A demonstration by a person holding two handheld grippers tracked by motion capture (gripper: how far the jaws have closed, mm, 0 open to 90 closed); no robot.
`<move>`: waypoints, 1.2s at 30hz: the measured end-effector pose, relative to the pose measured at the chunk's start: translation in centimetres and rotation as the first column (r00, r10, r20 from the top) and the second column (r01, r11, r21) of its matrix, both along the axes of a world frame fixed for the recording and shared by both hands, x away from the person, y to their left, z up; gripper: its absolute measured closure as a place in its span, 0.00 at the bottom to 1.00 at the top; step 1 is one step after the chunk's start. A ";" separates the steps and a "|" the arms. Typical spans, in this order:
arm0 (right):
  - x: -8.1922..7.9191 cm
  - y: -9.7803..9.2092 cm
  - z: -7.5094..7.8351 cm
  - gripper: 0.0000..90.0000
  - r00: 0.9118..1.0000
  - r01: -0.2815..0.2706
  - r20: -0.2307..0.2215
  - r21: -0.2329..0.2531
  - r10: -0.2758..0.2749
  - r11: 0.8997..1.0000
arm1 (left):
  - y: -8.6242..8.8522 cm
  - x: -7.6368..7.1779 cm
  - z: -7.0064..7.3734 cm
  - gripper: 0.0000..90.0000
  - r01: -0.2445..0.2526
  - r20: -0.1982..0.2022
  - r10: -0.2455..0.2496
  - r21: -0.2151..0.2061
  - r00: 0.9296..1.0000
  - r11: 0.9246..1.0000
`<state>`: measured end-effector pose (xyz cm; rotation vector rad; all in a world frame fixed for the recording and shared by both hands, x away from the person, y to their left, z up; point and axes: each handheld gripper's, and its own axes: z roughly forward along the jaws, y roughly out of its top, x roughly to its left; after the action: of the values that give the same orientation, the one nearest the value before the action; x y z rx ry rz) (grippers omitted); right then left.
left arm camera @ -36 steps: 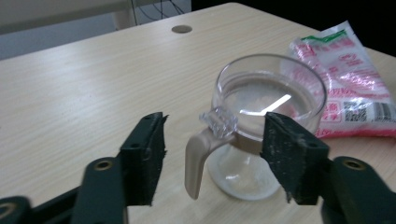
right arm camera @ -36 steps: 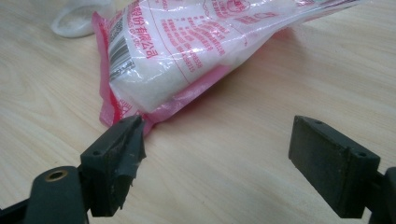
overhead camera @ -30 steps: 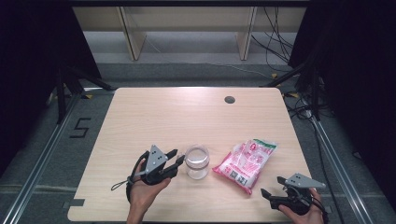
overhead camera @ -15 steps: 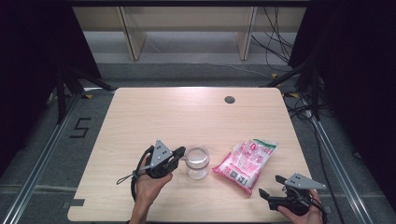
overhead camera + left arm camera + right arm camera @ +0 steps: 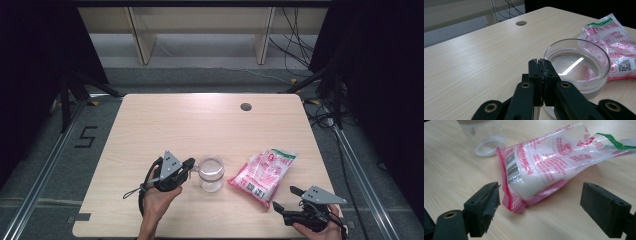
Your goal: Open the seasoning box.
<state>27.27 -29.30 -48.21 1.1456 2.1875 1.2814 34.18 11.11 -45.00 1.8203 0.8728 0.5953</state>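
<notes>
Clear glass jar (image 5: pixel 211 173) upright, lidless, near table's front edge; thin white layer at bottom, possibly sugar. Just right of it, pink-and-white printed plastic bag (image 5: pixel 262 170) of white granules lies flat, green-striped end away.

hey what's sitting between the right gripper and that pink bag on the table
Nothing. In the right gripper view, bare table separates the open right gripper from the pink bag.

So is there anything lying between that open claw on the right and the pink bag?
Nothing visible. The right gripper has its jaws spread wide just short of the pink bag, with bare table between them. The glass jar stands beyond the bag, off that path.
</notes>
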 end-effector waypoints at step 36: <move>5.9 10.7 1.3 0.92 0.962 -0.264 0.079 0.021 0.261 0.964 | 0.5 0.1 -0.8 0.97 -0.010 -0.002 0.010 -0.027 1.000 1.000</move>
<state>33.14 -18.58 -46.86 0.8213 2.3286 1.4444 34.31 11.65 -45.82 1.7934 0.8878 0.5853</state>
